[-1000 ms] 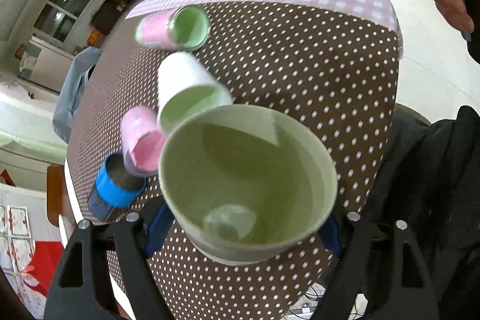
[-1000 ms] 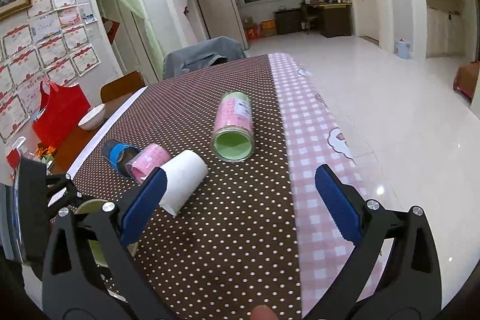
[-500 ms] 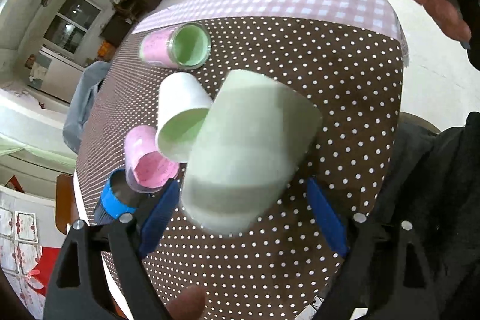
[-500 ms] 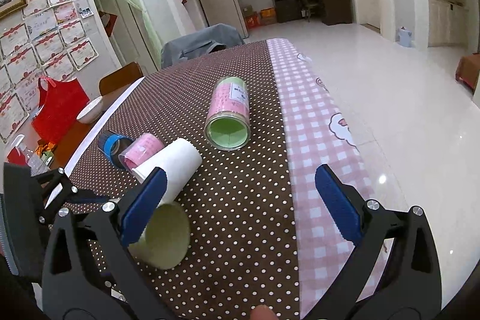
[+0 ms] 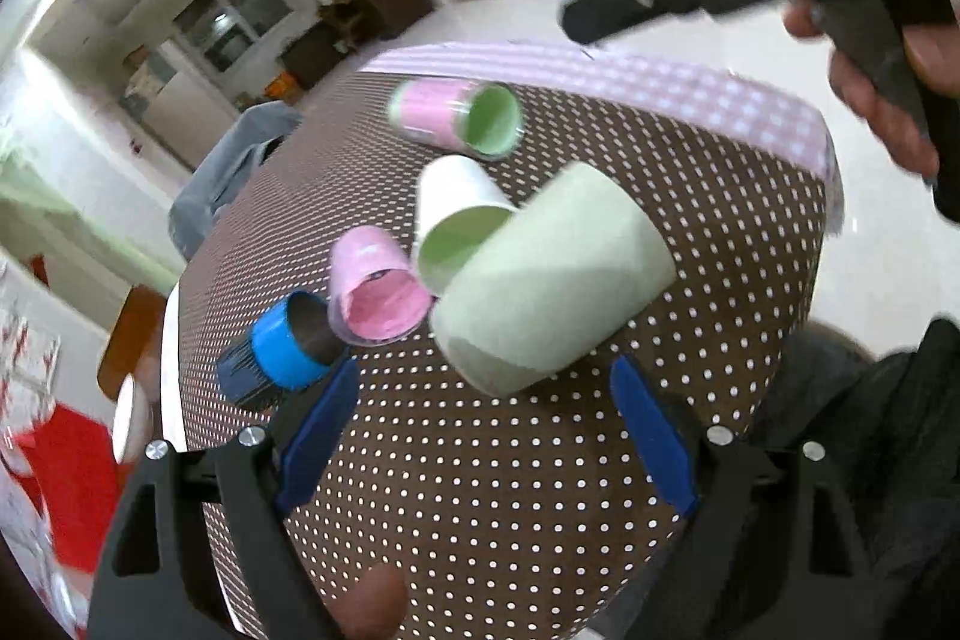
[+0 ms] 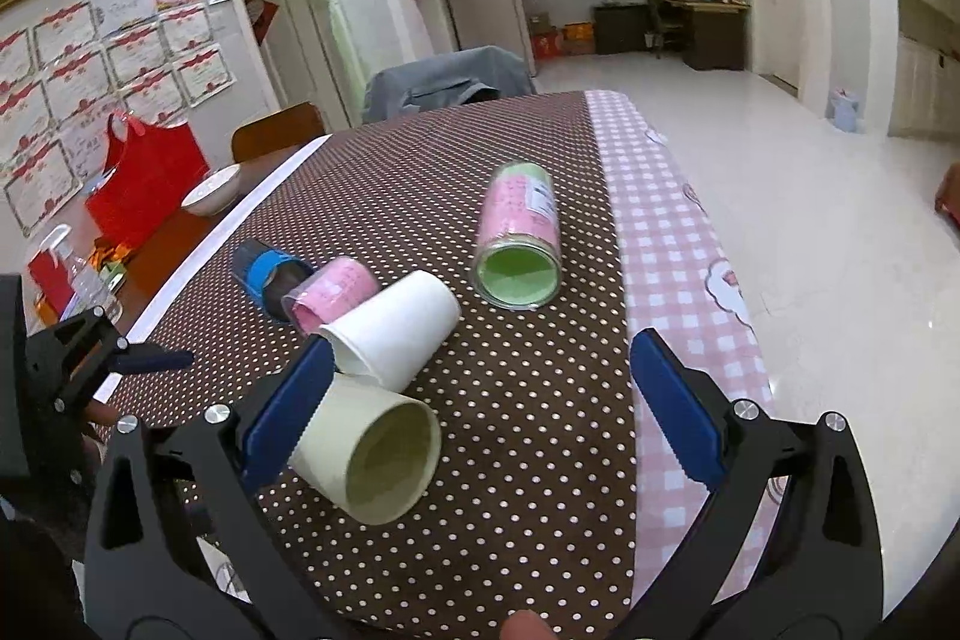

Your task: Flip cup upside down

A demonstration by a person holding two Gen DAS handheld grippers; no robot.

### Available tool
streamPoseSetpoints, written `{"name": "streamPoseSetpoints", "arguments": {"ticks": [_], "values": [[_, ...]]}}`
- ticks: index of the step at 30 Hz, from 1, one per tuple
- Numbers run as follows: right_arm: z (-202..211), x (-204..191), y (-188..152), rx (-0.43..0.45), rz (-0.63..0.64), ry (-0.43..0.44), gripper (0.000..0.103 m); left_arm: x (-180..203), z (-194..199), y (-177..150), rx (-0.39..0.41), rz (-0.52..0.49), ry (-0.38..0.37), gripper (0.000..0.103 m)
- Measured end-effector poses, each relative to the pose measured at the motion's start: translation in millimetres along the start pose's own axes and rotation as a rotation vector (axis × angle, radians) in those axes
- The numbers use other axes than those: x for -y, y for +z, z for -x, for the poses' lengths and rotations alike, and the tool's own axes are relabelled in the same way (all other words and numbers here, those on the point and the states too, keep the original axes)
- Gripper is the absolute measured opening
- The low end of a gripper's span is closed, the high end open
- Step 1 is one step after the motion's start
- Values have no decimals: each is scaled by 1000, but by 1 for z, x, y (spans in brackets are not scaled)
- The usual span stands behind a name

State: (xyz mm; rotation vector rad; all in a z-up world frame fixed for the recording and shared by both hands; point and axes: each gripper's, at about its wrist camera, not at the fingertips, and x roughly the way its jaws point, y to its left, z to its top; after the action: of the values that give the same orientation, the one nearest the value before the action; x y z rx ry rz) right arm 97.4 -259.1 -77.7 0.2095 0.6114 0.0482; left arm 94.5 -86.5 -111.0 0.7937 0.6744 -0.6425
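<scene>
I see the pale green cup [image 5: 552,280] lying on its side on the bench [image 5: 480,490], ahead of my wide-open, empty left hand-held gripper [image 5: 486,436]. I'd regrip its wall, then roll mouth-down. Only the right view shows its mouth; the right hand-held gripper [image 6: 480,406] is open and empty too.

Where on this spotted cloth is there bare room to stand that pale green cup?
Bare cloth lies right of the pale green cup, toward the checked pink border, below the pink-and-green canister. The left is crowded: white cup, pink cup, blue-capped container.
</scene>
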Motion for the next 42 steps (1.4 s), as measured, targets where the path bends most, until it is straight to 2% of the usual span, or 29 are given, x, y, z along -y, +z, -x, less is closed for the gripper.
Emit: {"name": "streamPoseSetpoints", "arguments": {"ticks": [5, 14, 25, 30, 42], "values": [[1, -19, 5, 1, 62, 23, 97, -18, 13, -5, 43, 132, 29, 85], [7, -45, 9, 3, 144, 65, 97, -30, 38, -14, 96, 284, 106, 85], [15, -73, 8, -3, 261, 114, 97, -44, 69, -24, 152, 435, 202, 85], [15, -86, 7, -18, 319, 125, 97, -52, 84, -27, 175, 506, 223, 85], [23, -107, -1, -18, 371, 163, 97, -61, 110, -36, 207, 645, 293, 85]]}}
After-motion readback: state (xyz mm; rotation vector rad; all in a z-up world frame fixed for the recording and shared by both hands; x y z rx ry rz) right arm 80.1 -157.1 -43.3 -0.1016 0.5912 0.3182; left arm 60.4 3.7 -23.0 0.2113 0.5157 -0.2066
